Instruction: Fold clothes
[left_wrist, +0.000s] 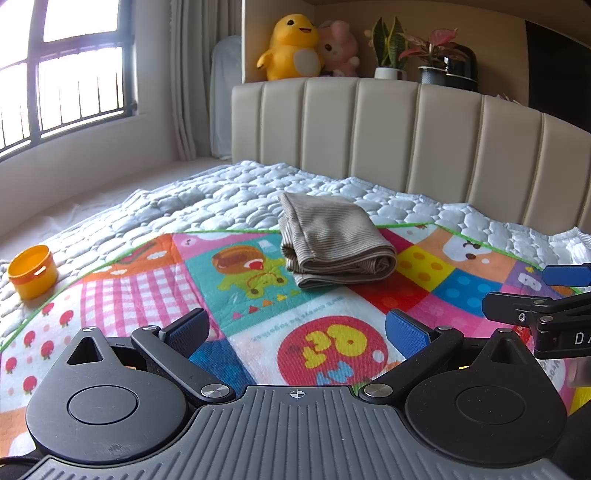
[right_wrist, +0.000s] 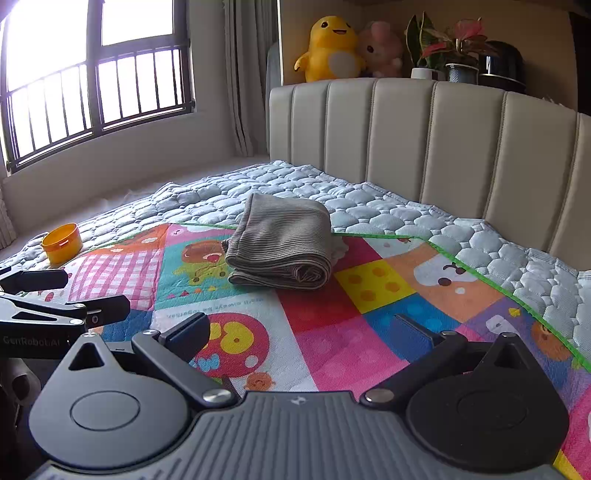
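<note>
Folded striped garment on colourful mat near its headboard edge, rolled end facing cameras, long axis toward headboard, left tongs and right tongs wide open, empty, right view alone showing white cloth beside garment.

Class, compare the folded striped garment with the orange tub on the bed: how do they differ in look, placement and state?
The folded striped garment is soft, beige-grey and lies flat in layers; the orange tub is rigid, round and stands upright and open. The garment straddles the colourful mat's green edge; the tub sits off the mat on the quilted cover, nearer the window. Both are untouched by either tool.
</note>
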